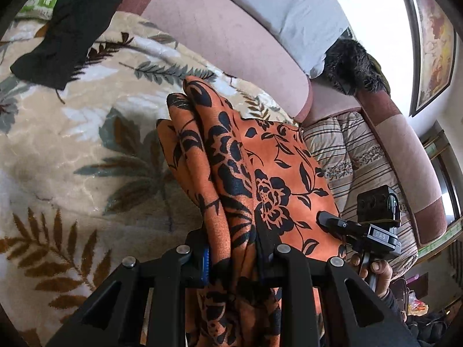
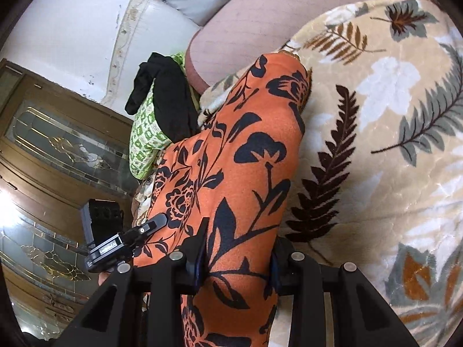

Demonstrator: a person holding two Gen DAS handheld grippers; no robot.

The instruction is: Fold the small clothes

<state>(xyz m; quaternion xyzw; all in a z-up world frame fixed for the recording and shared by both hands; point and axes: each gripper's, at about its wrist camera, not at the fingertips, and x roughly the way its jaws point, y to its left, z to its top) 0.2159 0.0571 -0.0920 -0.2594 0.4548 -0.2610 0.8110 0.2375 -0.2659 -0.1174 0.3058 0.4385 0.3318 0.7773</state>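
Both grippers clamp the orange floral garment above the leaf-print blanket

We see the left gripper [image 1: 234,263] pinching a bunched, pleated edge of the orange garment [image 1: 277,179], a thin woven cloth printed with black roses and leaves, and the right gripper [image 2: 235,260] closed on another part of the same cloth [image 2: 246,156], which stretches taut between them just over the plush, quilted blanket [image 1: 72,150] patterned with brown and grey-green fern leaves. On the right gripper's body, seen from the left wrist [image 1: 341,225], a small plate carries letters we read as "DAS", though they are faint. A black garment [image 1: 63,37] lies on the blanket's far corner beside a green-and-white checked pillow [image 2: 144,141], against the sofa's dusty-pink velvety backrest [image 1: 231,37]
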